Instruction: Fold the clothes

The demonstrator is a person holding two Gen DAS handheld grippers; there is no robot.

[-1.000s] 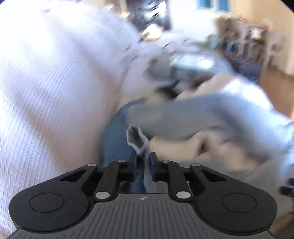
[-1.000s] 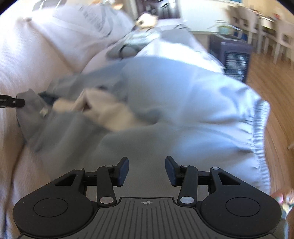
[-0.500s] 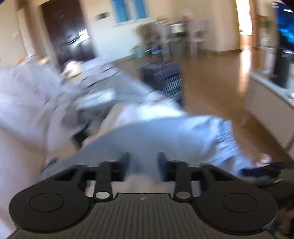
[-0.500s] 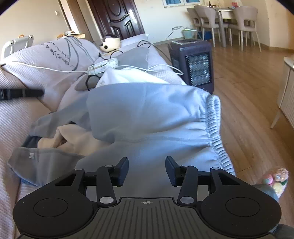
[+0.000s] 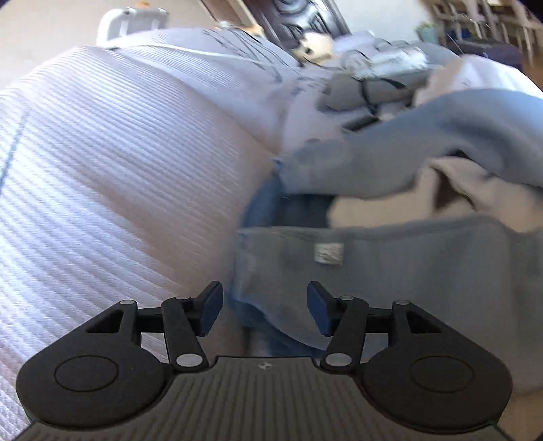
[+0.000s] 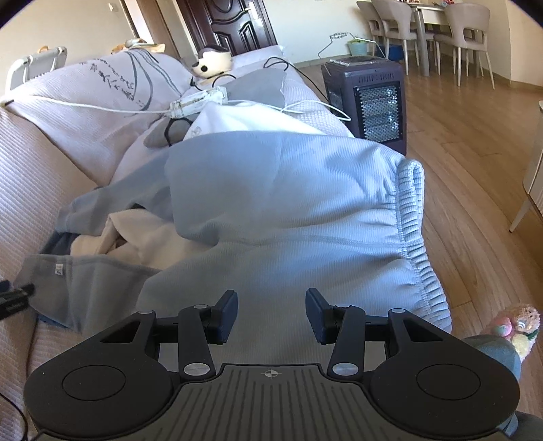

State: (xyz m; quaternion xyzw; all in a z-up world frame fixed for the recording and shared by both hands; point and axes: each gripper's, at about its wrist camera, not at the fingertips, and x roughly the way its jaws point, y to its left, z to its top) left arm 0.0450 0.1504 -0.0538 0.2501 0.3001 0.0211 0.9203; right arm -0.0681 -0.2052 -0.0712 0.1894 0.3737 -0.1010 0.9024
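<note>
A light blue garment (image 6: 288, 203) with a ribbed hem (image 6: 412, 237) is spread over the sofa seat (image 6: 37, 176), with a cream garment (image 6: 135, 234) bunched under its fold. My right gripper (image 6: 271, 315) hovers open above the blue cloth with nothing between its fingers. In the left wrist view the garment's grey-blue edge (image 5: 407, 271) with a small white label (image 5: 327, 252) lies next to the ribbed sofa back (image 5: 118, 169). My left gripper (image 5: 264, 312) hangs just over that edge with its jaws opening. The pads are clear of the cloth. Its fingertip (image 6: 15, 295) shows at the left.
A printed cushion (image 6: 112, 88), a power strip (image 6: 200, 100) with white and black cables and a grey cloth (image 6: 261, 84) lie farther along the sofa. A dark heater (image 6: 370, 98) stands on the wood floor (image 6: 475, 176). A plush toy (image 6: 516, 325) sits at lower right, with dining chairs (image 6: 390, 23) beyond.
My left gripper let go of the cloth corner it pinched, swung up and away, then came back down open over the labelled edge. The right gripper shifted a little and stayed open.
</note>
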